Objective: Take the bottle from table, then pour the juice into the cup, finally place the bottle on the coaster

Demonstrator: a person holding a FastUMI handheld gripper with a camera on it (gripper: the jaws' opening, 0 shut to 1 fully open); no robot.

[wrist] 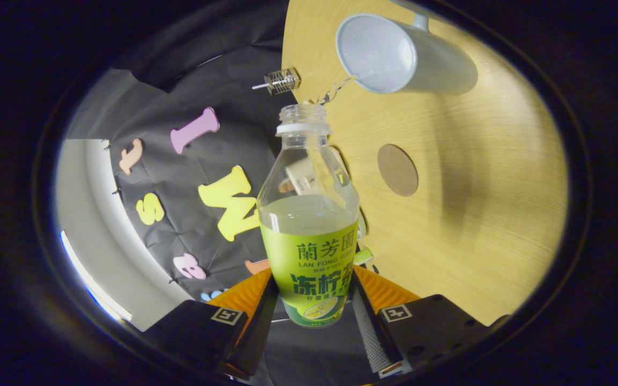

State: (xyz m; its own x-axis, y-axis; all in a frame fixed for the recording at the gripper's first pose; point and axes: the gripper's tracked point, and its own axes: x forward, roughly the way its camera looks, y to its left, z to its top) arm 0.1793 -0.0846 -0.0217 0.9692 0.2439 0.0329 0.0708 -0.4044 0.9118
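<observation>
The gripper point(311, 300) was clamped on the bottle point(309, 225), a finger pressed to each side of its label. The bottle's long axis ran straight ahead from the fingers, its open mouth just short of the cup point(395, 56), a thin stream of juice point(336, 91) crossing between them. On the tabletop point(475, 214), the round coaster point(397, 170) lay beside the bottle's shoulder, apart from the cup.

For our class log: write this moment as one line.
phase: pouring | fingers: shut on bottle | stream into cup | coaster: bare
</observation>
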